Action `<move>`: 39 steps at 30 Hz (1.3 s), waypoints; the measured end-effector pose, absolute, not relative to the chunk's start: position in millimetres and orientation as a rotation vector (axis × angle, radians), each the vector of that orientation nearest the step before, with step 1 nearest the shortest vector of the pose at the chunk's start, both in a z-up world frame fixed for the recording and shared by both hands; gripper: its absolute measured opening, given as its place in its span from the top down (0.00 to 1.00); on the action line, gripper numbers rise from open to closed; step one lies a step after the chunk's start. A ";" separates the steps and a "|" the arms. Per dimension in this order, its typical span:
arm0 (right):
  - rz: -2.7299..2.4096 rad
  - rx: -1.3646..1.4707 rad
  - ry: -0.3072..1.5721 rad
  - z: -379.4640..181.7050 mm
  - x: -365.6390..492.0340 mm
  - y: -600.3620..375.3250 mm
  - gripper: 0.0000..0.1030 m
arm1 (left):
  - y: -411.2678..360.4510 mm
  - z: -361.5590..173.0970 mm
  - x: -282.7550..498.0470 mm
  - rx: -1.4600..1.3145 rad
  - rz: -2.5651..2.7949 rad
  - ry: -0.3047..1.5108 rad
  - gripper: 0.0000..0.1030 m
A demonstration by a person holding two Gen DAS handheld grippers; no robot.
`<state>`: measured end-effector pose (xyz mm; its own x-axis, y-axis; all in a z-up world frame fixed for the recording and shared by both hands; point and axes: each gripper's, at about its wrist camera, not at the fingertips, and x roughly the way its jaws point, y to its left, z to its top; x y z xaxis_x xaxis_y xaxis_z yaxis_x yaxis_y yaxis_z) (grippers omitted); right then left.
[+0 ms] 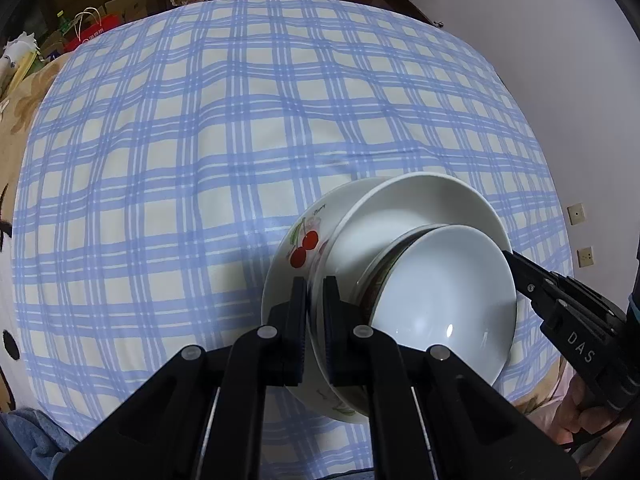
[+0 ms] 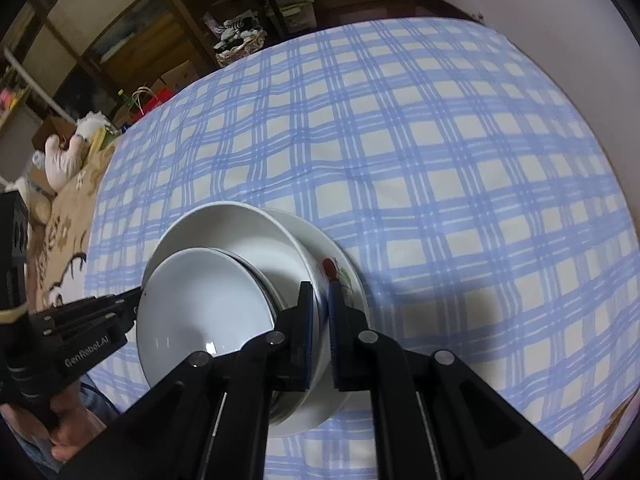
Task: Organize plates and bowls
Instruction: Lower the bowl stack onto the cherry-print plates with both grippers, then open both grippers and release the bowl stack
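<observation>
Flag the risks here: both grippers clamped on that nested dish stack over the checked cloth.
1. Left gripper and right gripper pinch only the thin rim of the large white bowl; uneven motion could twist it loose.
2. The small bowl on top sits off-centre, ungripped; tilting could slide it out.
3. The cherry plate underneath could shift.
</observation>
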<state>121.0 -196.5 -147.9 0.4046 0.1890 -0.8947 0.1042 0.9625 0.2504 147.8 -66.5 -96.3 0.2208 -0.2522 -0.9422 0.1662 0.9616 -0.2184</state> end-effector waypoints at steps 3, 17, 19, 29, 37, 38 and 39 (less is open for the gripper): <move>0.081 0.294 1.137 -148.6 117.2 -197.0 0.92 | -62.6 -94.5 144.9 -0.079 -0.281 1.284 0.91; 0.053 0.187 1.031 -107.1 78.8 -192.9 0.92 | -37.6 -55.0 105.5 0.003 -0.239 1.135 0.83; 0.054 0.183 1.001 -98.5 68.1 -191.7 0.92 | -28.5 -44.8 95.8 -0.011 -0.232 1.107 0.83; 0.052 0.137 0.825 -49.7 11.0 -182.6 0.90 | 12.0 16.8 36.8 -0.002 -0.171 0.918 0.75; 0.046 0.116 0.664 -15.9 -34.5 -179.9 0.60 | 29.4 43.5 -7.4 -0.001 -0.145 0.782 0.52; 0.044 0.116 0.645 -13.5 -40.2 -179.5 0.55 | 30.0 44.8 -12.5 -0.004 -0.148 0.767 0.47; 0.043 0.118 0.628 -12.0 -45.3 -180.2 0.52 | 31.1 45.7 -17.8 -0.007 -0.151 0.752 0.46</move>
